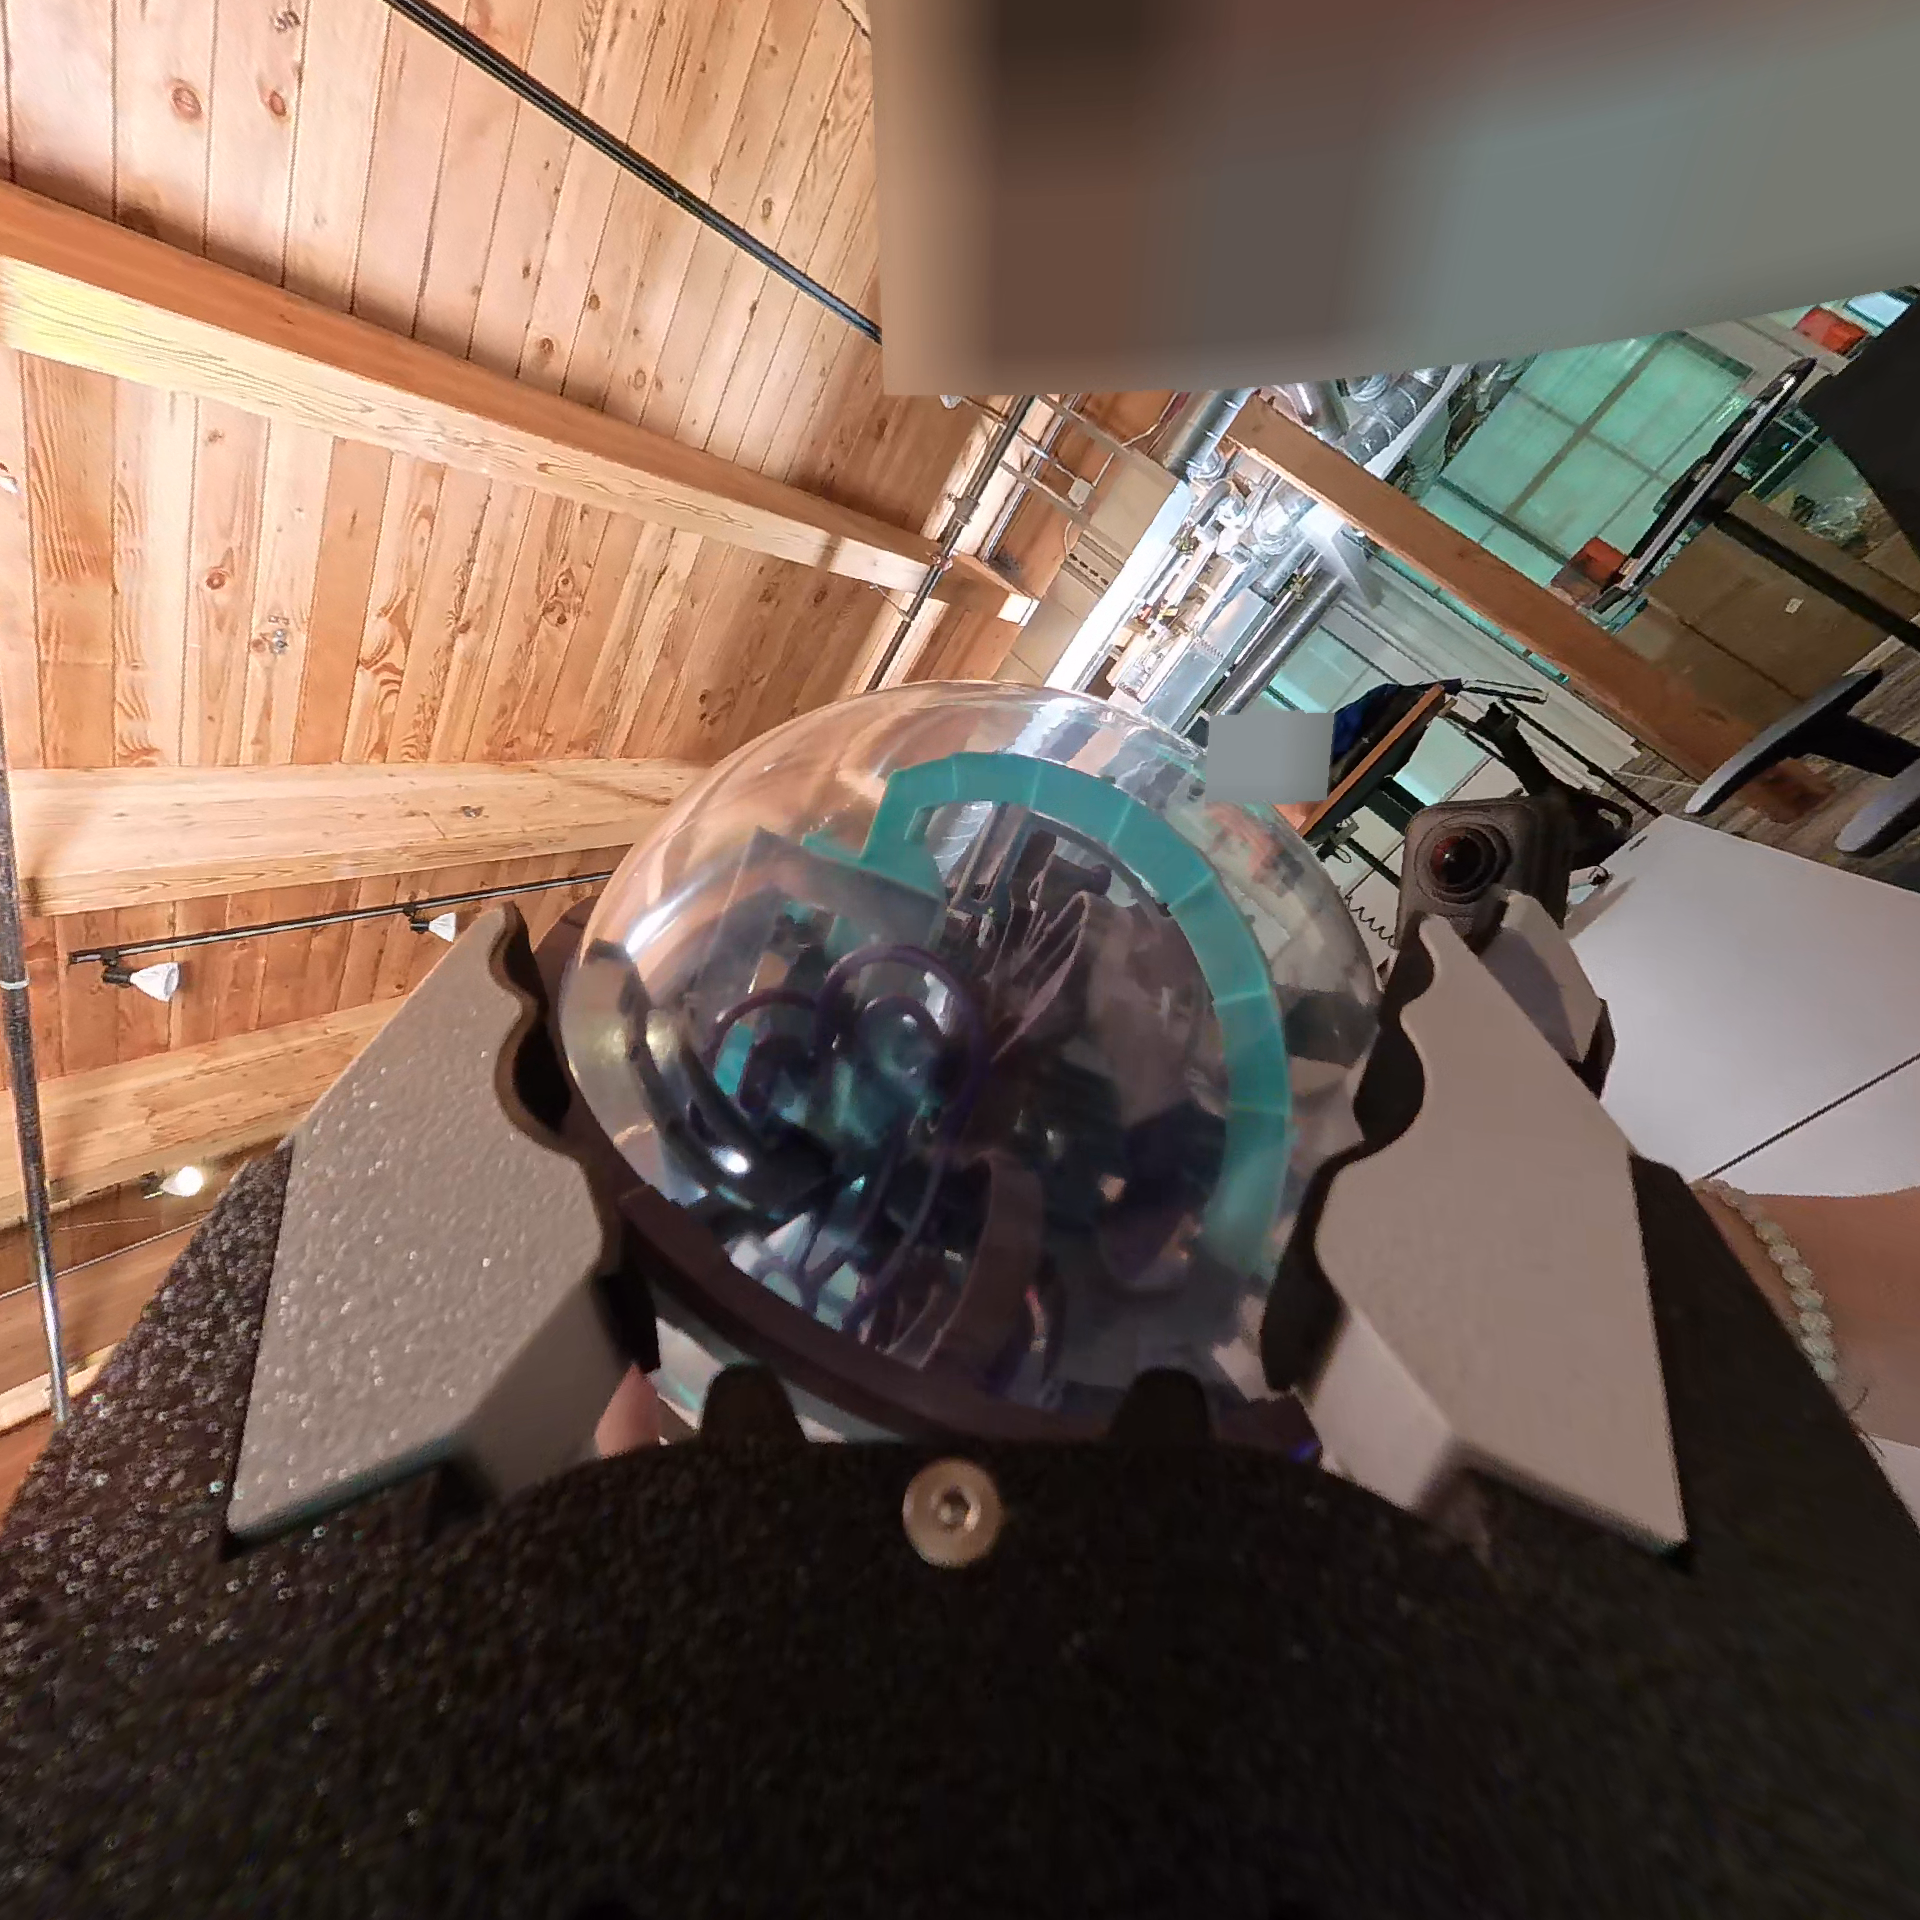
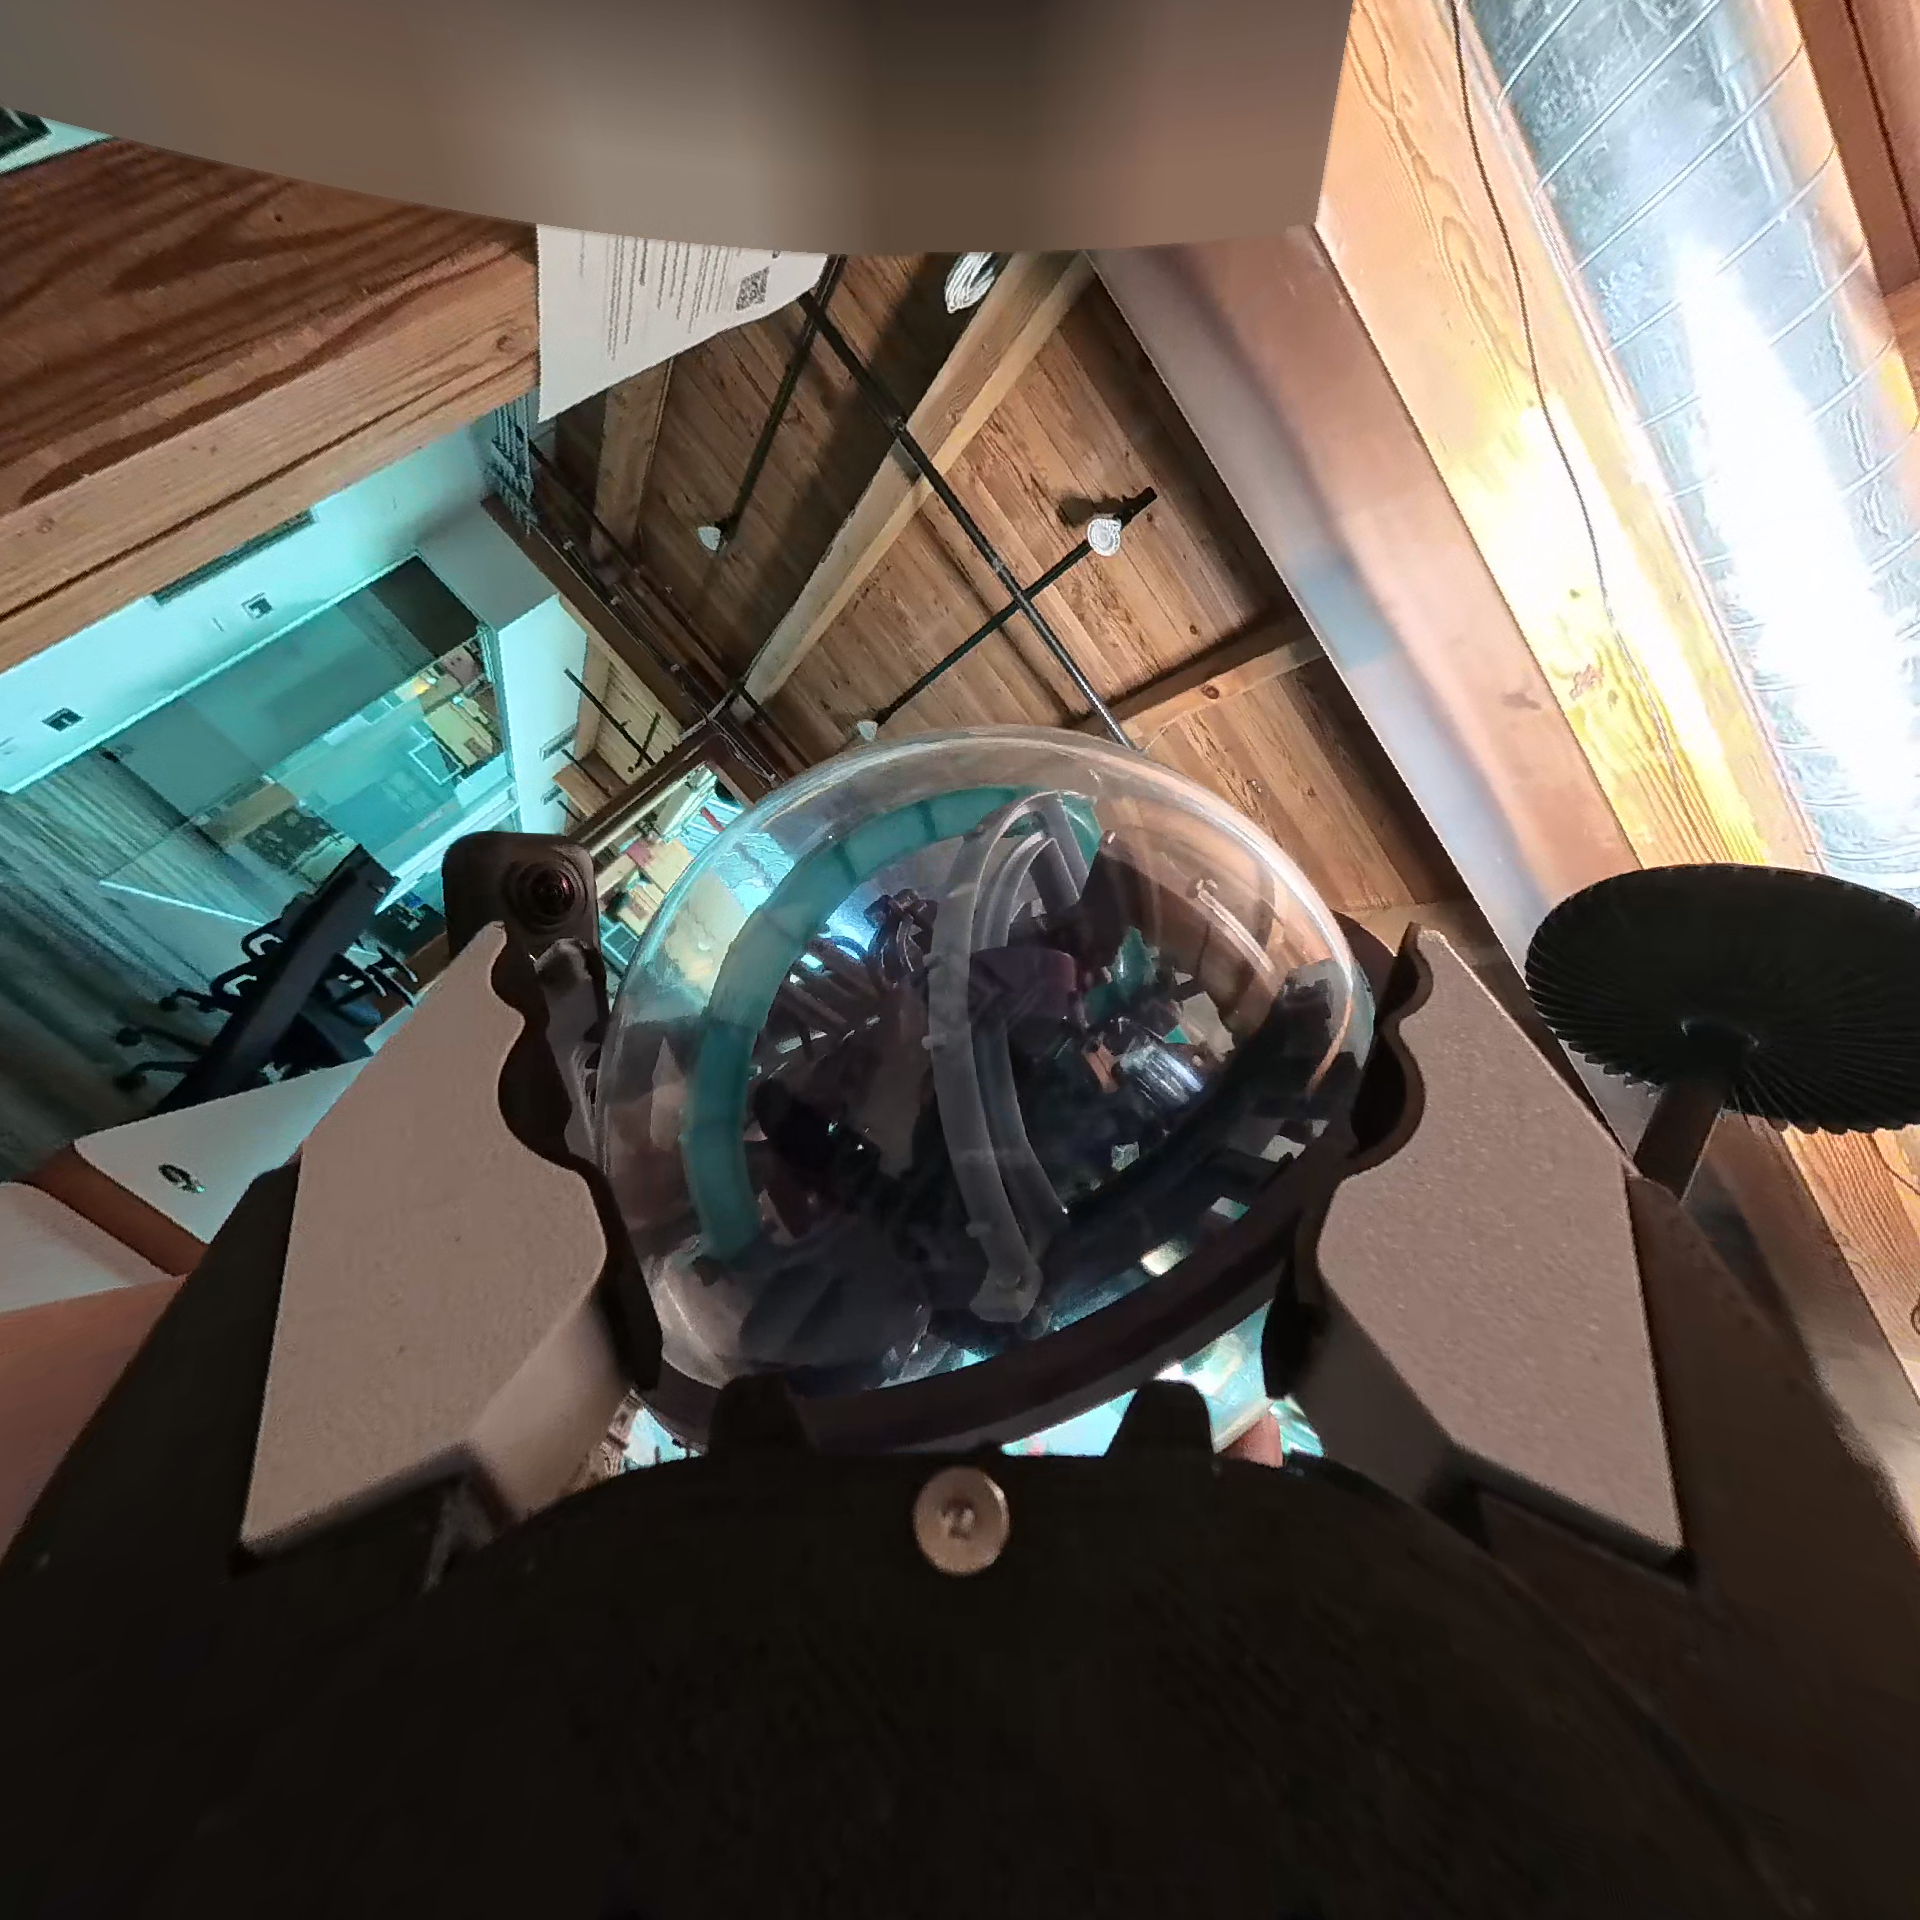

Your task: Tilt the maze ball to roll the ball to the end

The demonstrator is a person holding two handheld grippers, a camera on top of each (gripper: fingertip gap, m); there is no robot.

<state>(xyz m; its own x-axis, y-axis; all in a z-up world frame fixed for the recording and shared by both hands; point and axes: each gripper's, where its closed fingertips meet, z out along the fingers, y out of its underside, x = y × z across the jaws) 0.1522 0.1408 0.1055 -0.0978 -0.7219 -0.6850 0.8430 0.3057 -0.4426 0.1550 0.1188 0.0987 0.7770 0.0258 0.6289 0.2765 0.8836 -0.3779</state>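
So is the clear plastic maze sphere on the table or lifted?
Lifted: the clear plastic maze sphere sits between both claws' fingers against wooden ceiling.

Black, rough-grained gripper body filling the lower part of both wrist views, speckled with fine glints. One silver hex-socket screw set in a washer on the centre line near the front edge; same screw on the right gripper body. Two broad, pale grey fingers per gripper, flat-faced and angular, pebbled in finish. Dark brown inner pads with wavy, scalloped edges. Small black wide-angle camera with round lens above the other gripper's finger; likewise in the right wrist view. Thin beaded bracelet on a wrist at the right edge.
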